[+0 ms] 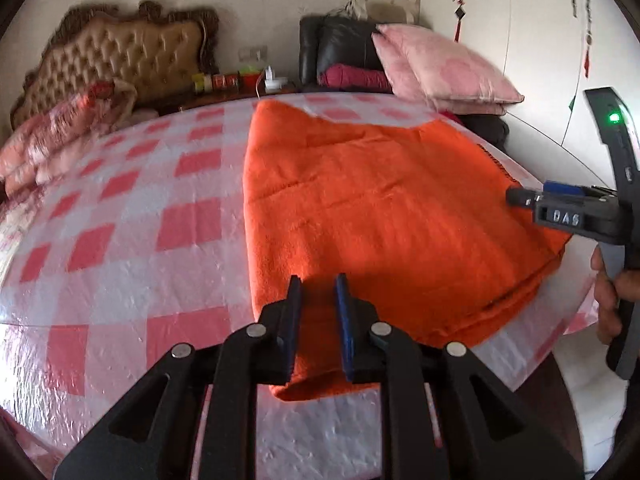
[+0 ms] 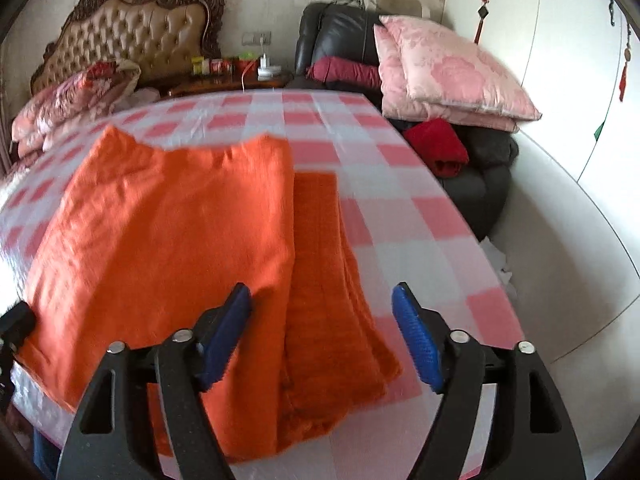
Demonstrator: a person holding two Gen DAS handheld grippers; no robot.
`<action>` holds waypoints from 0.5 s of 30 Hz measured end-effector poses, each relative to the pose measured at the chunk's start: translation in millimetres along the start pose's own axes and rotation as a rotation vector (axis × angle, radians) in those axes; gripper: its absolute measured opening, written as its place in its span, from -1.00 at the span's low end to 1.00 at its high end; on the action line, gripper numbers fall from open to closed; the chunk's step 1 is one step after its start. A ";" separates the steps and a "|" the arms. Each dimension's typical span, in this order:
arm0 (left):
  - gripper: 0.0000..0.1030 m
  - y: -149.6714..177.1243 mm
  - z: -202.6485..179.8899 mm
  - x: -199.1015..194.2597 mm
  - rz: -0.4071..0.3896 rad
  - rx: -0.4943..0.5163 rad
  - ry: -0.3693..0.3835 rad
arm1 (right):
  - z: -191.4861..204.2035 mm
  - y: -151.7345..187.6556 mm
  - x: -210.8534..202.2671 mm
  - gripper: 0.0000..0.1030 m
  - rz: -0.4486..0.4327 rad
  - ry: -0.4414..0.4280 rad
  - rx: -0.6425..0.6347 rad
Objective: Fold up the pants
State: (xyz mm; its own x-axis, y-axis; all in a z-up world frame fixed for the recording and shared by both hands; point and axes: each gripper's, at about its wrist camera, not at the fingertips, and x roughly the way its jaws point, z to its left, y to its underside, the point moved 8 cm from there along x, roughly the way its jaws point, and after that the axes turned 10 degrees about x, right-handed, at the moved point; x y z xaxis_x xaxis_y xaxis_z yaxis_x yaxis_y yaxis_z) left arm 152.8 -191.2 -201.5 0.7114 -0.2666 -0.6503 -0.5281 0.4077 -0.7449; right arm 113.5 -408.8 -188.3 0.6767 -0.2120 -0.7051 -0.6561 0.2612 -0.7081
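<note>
Orange pants (image 2: 168, 240) lay folded in layers on the pink-checked table cover (image 2: 400, 216), near edge pinched by the narrow left gripper (image 1: 318, 320), right gripper (image 2: 324, 336) spread wide and empty; final fold judged outstanding.

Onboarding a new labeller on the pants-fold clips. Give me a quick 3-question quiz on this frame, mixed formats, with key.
1. True or false: the left gripper is clamped on the near edge of the orange pants.
2. Multiple choice: the right gripper is (a) shut on the pants, (b) open above the pants, (c) out of view.
3. Short answer: what covers the table under the pants?

Key
1. True. Its jaws are nearly together with a fold of orange cloth between them.
2. b. Its blue pads stand wide apart with nothing between them.
3. A pink and white checked plastic tablecloth.
</note>
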 end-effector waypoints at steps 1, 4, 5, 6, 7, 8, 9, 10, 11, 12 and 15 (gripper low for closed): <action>-0.65 1.9 -1.8 0.0 -0.001 0.020 -0.009 | -2.2 3.2 1.2 0.55 -0.014 0.004 -0.002; -0.65 3.7 -0.4 0.4 -0.010 0.002 0.002 | -5.5 4.2 2.6 0.60 -0.019 0.000 0.009; -0.65 4.3 0.1 0.6 -0.012 -0.004 0.006 | -6.0 3.4 2.8 0.60 -0.018 0.001 0.009; -0.65 4.2 -1.0 0.9 -0.015 0.011 -0.003 | -6.5 2.8 2.4 0.63 -0.021 0.002 0.009; -0.64 4.2 -2.9 1.1 -0.016 0.034 -0.017 | -8.3 1.1 1.7 0.64 -0.021 0.003 0.016; -0.64 4.4 -4.0 1.2 -0.019 0.042 -0.025 | -9.8 -2.3 0.6 0.64 -0.018 -0.003 0.028; -0.64 5.1 -3.7 1.0 -0.021 0.037 -0.024 | -10.3 -9.3 -2.7 0.64 -0.020 -0.009 0.044; -0.64 5.4 -3.1 1.2 -0.024 0.028 -0.020 | -8.3 -18.1 -6.4 0.65 -0.027 -0.022 0.050; -0.64 5.4 -2.8 0.9 -0.025 0.025 -0.017 | -1.8 -28.9 -10.6 0.65 -0.033 -0.054 0.044; -0.64 5.2 -2.7 1.1 -0.023 0.027 -0.014 | 6.5 -36.7 -11.7 0.72 -0.030 -0.080 0.030; -0.64 5.0 -1.7 1.3 -0.020 0.031 -0.006 | 43.7 -56.5 1.0 0.75 0.011 -0.114 -0.092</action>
State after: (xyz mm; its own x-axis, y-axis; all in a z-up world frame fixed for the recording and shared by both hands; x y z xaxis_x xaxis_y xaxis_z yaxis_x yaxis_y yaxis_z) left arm 150.3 -191.0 -206.4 0.7246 -0.2699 -0.6341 -0.4990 0.4291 -0.7529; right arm 165.8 -382.6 -147.3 0.6993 -0.1002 -0.7078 -0.6880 0.1748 -0.7044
